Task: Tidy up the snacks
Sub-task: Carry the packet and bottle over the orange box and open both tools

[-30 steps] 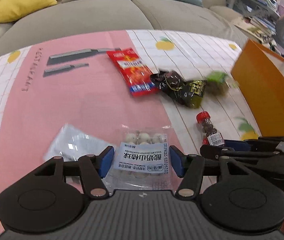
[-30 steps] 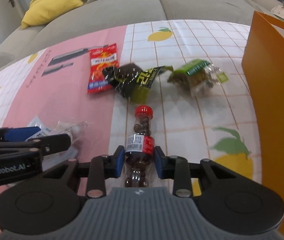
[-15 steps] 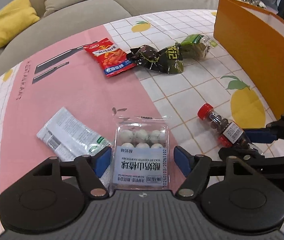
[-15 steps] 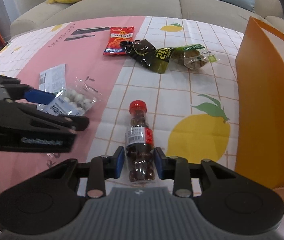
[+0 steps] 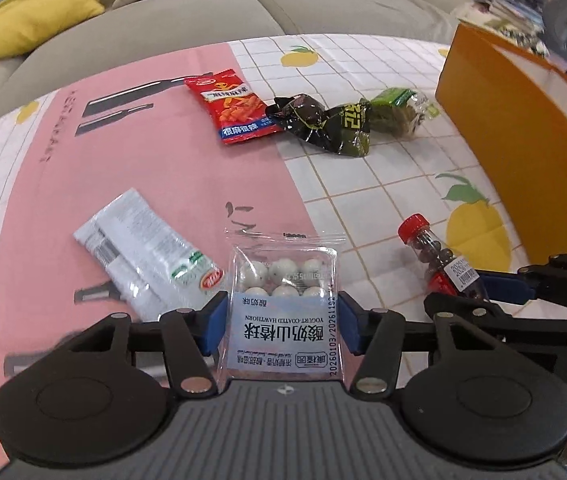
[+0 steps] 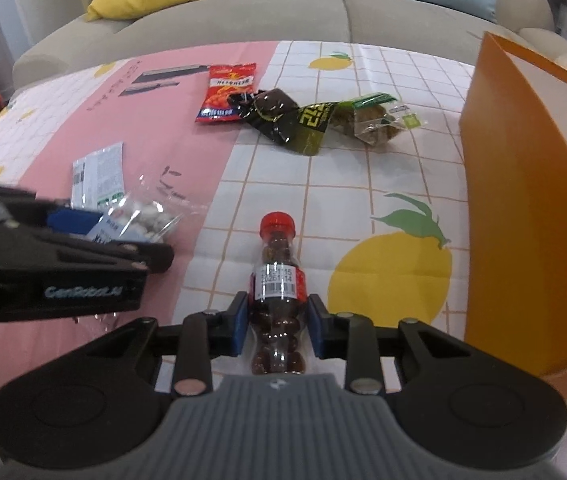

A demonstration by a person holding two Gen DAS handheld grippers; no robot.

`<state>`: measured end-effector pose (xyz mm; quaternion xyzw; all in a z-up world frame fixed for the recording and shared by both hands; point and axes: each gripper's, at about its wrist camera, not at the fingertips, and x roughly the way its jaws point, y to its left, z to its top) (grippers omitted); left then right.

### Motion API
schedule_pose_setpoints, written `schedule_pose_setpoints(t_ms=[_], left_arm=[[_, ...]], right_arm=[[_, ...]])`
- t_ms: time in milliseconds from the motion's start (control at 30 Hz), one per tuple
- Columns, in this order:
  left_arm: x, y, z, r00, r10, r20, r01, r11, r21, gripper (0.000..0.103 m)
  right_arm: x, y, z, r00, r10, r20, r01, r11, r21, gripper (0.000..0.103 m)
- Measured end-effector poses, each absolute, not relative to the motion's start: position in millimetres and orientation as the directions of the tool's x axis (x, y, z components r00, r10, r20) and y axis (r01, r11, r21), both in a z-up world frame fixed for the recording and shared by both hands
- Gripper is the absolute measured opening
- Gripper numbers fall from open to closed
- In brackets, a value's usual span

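Near the front edge of the worktop [image 5: 155, 168], two grabs at once. Left gripper [image 5: 281, 322]: blue fingers [image 5: 213, 322] closing on the yogurt-hawthorn packet [image 5: 283, 300], packet squarely between them, pads right at its side edges, label end nearest the camera, white balls toward the far end. Right gripper [image 6: 277, 330]: fingers nearly together and clamped on the candy bottle [image 6: 278, 280] across its lower body, red cap pointing away, long axis running straight out along the fingers.

Off to the right, standing tall: orange container [image 6: 523, 200], open top, inside hidden, contents impossible to tell. Closer to the bottle hand than to the packet hand, so likely the bottle's trip first; up and over that wall, judging by the layout.

Left behind, flat on the cloth: white sachet [image 5: 143, 252] just left of the packet, touching or overlapping it. Far side, in a row: red chip bag [image 5: 235, 110], dark wrapper [image 5: 323, 126] overlapping its corner, green-topped clear bag [image 5: 397, 114] touching that. All well apart from both grippers.
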<state>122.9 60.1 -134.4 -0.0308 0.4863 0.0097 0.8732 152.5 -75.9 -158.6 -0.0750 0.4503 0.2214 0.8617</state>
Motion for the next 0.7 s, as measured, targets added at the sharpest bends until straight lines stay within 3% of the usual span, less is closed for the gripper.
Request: schedule_pose_setpoints(t_ms=[400, 700], left_arm=[[98, 54, -73, 0.601, -0.068, -0.797, -0.076, 0.987, -0.142, 0.064], [108, 16, -25, 0.635, -0.167, -0.754, 0.03, 0.981, -0.192, 0.064]], right_arm=[[130, -96, -103, 0.538, 0.374, -0.756, -0.443, 0.888, 0.124, 0.029], [128, -154, -57, 0.564, 0.404, -0.72, -0.397, 0.897, 0.193, 0.029]])
